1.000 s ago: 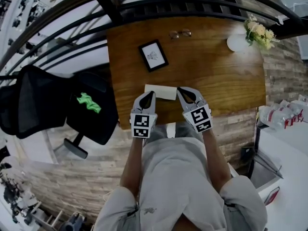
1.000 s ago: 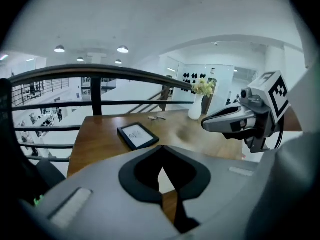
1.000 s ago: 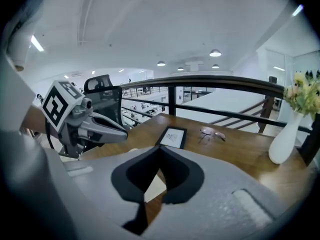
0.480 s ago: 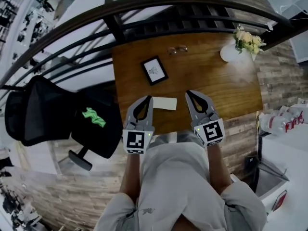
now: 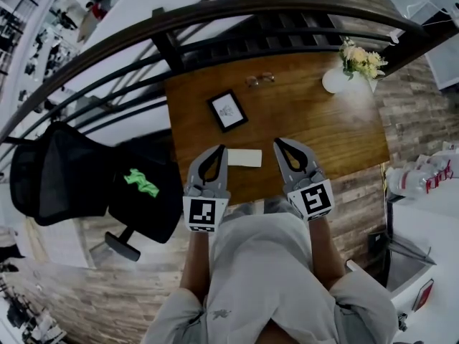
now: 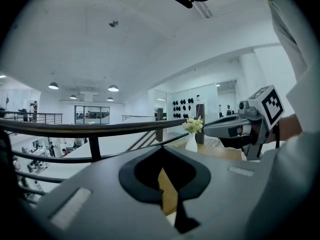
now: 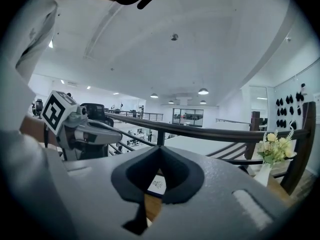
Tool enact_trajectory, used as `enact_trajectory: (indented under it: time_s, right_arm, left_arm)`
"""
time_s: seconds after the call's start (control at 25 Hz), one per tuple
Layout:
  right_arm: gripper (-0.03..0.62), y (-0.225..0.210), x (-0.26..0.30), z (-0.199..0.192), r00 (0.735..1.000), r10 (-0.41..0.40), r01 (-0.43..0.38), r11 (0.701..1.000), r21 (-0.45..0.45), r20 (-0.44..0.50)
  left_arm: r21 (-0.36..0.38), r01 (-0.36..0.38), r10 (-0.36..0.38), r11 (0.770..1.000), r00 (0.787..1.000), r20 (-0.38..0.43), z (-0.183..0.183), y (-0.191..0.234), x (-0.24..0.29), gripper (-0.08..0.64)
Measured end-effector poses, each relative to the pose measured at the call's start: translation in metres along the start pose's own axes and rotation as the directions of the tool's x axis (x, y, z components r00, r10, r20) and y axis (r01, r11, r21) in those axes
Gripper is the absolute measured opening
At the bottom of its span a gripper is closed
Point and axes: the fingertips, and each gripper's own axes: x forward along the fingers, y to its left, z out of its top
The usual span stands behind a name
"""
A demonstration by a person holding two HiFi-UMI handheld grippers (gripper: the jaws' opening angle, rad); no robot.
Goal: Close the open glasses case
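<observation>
The white glasses case (image 5: 244, 158) lies flat near the front edge of the wooden table (image 5: 323, 131); I cannot tell from the head view whether its lid is down. My left gripper (image 5: 221, 149) is shut and empty, its tip just off the case's left end. To the case's right, a short gap away, my right gripper (image 5: 278, 142) is shut and empty too. In the left gripper view the jaws (image 6: 161, 148) meet over bare wood, and the right gripper (image 6: 235, 126) shows beside them. The case is hidden in both gripper views.
A black picture frame (image 5: 227, 110) lies behind the case, a pair of glasses (image 5: 259, 79) at the table's far edge, and a white vase of flowers (image 5: 343, 74) at the far right. A dark railing (image 5: 215, 13) runs behind the table; a black chair (image 5: 86, 178) stands at the left.
Both grippers have drawn back from the ends of the case and moved apart. The case now lies flatter and narrower on the table than a second ago.
</observation>
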Motion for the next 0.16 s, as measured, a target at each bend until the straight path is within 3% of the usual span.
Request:
enact_trajectory:
  time_s: [0.16]
  right_arm:
    - [0.002,0.0022,0.0023,0.0026,1.0,0.007,-0.007,1.0,-0.012,0.005]
  left_arm:
    - [-0.007,0.002,-0.002,1.0,1.0,0.003,-0.0004,0.0004,0.0006,0.02]
